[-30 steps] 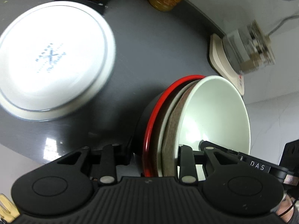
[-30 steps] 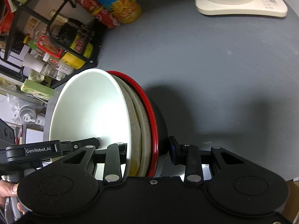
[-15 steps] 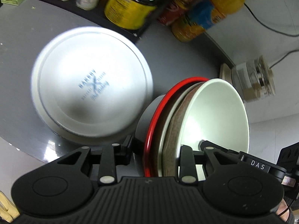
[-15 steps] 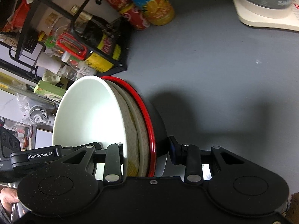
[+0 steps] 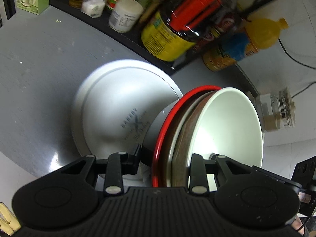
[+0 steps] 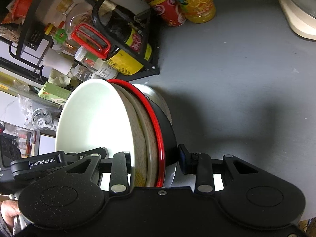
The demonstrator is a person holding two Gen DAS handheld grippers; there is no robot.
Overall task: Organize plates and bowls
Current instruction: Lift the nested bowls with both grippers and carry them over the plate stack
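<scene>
Black fingers of the left gripper (image 5: pixel 164 160) clamp one side of a nested stack of bowls (image 5: pixel 197 138); the right gripper (image 6: pixel 154 162) pinches the opposite side, so both carry it, tipped on edge, over a white plate (image 5: pixel 110 114) on the grey counter (image 6: pixel 237 69). Glazed, hard and probably heavy, the stack could slip or chip; gripping all the rims together, as now, seems safest. Bottles (image 6: pixel 197 2) stand beyond

Matte black on both: left gripper (image 5: pixel 165 163) with a ribbed central housing, round side discs, silver pivot screws; right gripper (image 6: pixel 155 163) smooth and speckled, blue pad on one finger (image 6: pixel 182 161), white "GenRobot.AI" lettering on a side bar
</scene>
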